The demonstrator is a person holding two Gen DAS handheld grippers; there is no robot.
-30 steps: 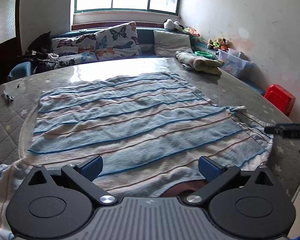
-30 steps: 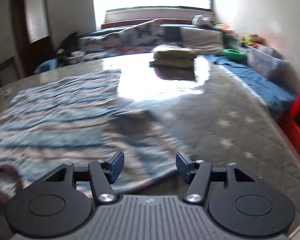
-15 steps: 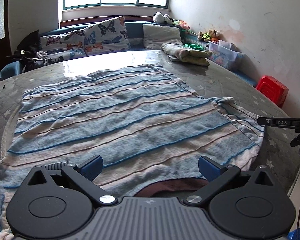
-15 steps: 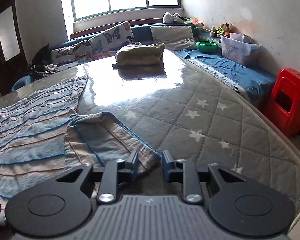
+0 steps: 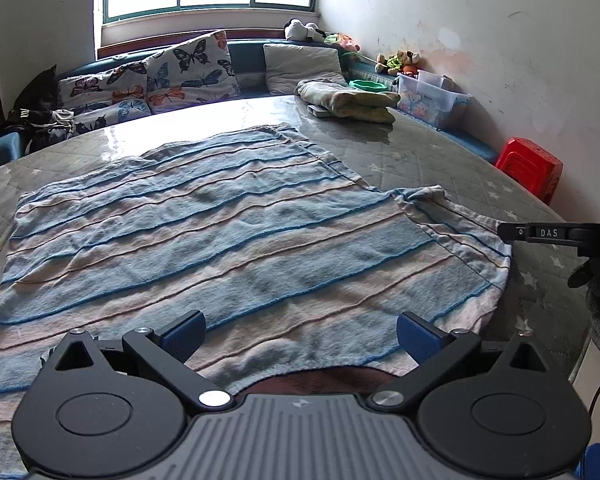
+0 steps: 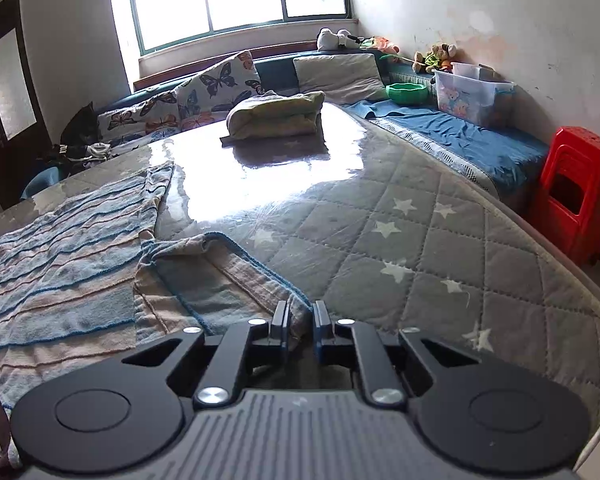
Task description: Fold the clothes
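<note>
A blue and beige striped shirt (image 5: 220, 240) lies flat on the round quilted table (image 5: 440, 152), its dark collar at the near edge. My left gripper (image 5: 300, 334) is open and empty, low over the shirt near the collar. My right gripper (image 6: 300, 322) is shut on the end of the shirt's right sleeve (image 6: 228, 276), which lies flat on the table. In the left wrist view the right gripper's finger (image 5: 552, 234) shows at that sleeve's edge (image 5: 472, 232).
A folded green-yellow garment (image 6: 276, 116) lies at the table's far side. A bench with butterfly cushions (image 5: 168, 76), a plastic box (image 6: 472, 92) and a green bowl (image 6: 406, 93) runs behind. A red stool (image 6: 576, 196) stands right of the table.
My right gripper has closed from open onto the sleeve end. The left gripper has stayed open over the collar area, with its view shifted slightly.
</note>
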